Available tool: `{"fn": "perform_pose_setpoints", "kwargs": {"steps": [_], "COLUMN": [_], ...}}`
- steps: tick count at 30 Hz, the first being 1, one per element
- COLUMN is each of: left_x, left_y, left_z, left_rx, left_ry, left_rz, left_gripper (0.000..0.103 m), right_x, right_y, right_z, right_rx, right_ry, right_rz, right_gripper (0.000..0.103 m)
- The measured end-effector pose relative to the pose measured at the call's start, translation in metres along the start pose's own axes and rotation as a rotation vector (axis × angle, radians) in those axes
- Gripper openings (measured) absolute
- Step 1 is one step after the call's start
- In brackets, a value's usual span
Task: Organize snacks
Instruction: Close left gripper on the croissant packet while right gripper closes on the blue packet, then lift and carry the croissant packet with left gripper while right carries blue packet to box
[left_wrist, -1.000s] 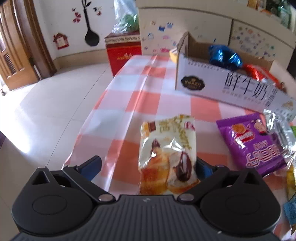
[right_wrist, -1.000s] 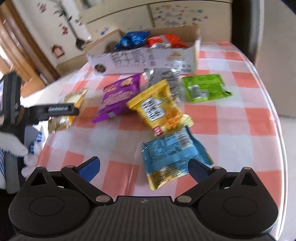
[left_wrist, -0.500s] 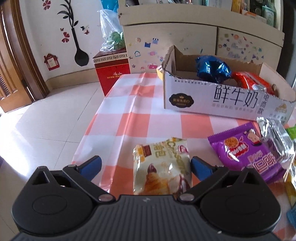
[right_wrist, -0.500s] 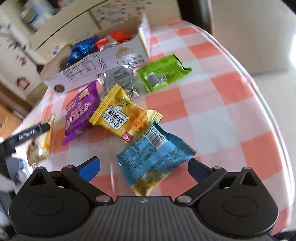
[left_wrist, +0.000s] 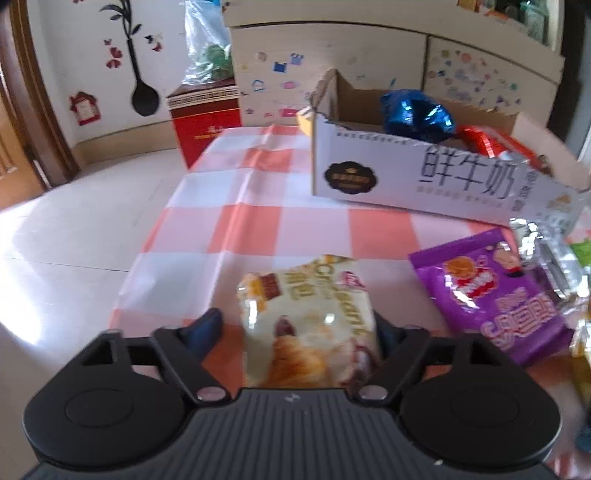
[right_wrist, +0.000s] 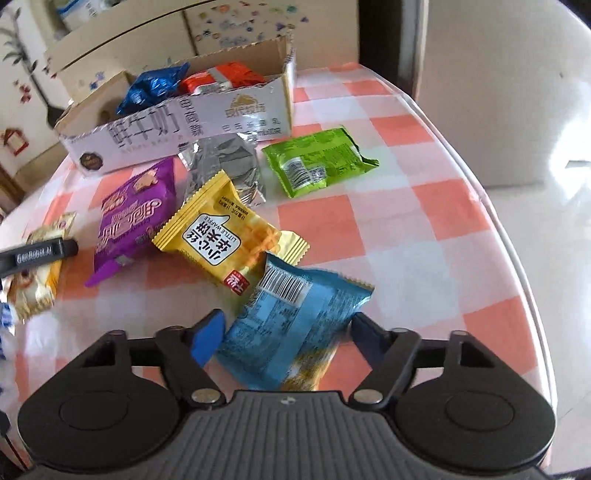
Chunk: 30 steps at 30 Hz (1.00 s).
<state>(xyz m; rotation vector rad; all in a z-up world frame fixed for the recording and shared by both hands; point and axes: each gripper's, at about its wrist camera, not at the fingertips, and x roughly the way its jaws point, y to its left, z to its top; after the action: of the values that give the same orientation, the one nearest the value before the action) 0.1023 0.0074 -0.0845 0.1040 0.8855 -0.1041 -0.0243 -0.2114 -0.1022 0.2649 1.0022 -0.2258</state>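
A cream croissant packet (left_wrist: 306, 314) lies on the checked tablecloth between the fingers of my left gripper (left_wrist: 295, 328). Its jaws are closing: the right pad is against the packet and the left fingertip (left_wrist: 207, 328) stands a sliver off its edge. My right gripper (right_wrist: 286, 328) is also closing, and both pads touch a blue snack packet (right_wrist: 295, 317), which tilts up over a yellow waffle packet (right_wrist: 221, 240). The open cardboard box (left_wrist: 406, 177) holds a blue foil bag (left_wrist: 413, 114) and a red packet (left_wrist: 491, 144).
A purple packet (right_wrist: 136, 214), a silver packet (right_wrist: 225, 162) and a green packet (right_wrist: 317, 162) lie in front of the box (right_wrist: 177, 125). The table's rounded edge (right_wrist: 517, 258) runs down the right. A red box (left_wrist: 207, 125) stands on the floor beyond the table.
Both grippers have narrowed from wide open around their packets. The right view has swung back, and the blue packet has tipped up between the fingers.
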Motion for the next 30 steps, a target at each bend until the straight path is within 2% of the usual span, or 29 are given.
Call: {"fn": "perform_pose_setpoints", "kwargs": {"steps": [3,9,19,26,29,30], "left_x": [-0.004,-0.020,-0.056,-0.071,-0.071,-0.070], "left_y": [0.001,0.006,0.013,0.005,0.005,0.006], "left_z": [-0.004,-0.018,-0.057,-0.074,-0.077,-0.077], "left_rx": [-0.006,0.036,0.083,0.128,0.135,0.125], "left_ry": [0.007,0.024,0.062,0.075,0.066,0.067], "left_rz": [-0.022,-0.031,-0.065,-0.106,-0.109,-0.112], "left_gripper": [0.062,0.054,0.053,0.053,0.056,0.061], "right_x": [-0.002,-0.006,-0.015,-0.009,-0.009,-0.009], "right_y": [0.002,0.007,0.015,0.018,0.014,0.012], "right_z": [-0.002,-0.005,-0.014,-0.019,-0.018,-0.017], "right_rx": [-0.036,-0.106,-0.252,-0.300,-0.276,-0.257], "right_ry": [0.004,0.010,-0.023,-0.002,-0.007,-0.006], "right_rz": [0.022,0.067,0.130,0.190,0.213,0.226], "right_gripper": [0.069,0.063,0.060,0.061,0.065,0.070]}}
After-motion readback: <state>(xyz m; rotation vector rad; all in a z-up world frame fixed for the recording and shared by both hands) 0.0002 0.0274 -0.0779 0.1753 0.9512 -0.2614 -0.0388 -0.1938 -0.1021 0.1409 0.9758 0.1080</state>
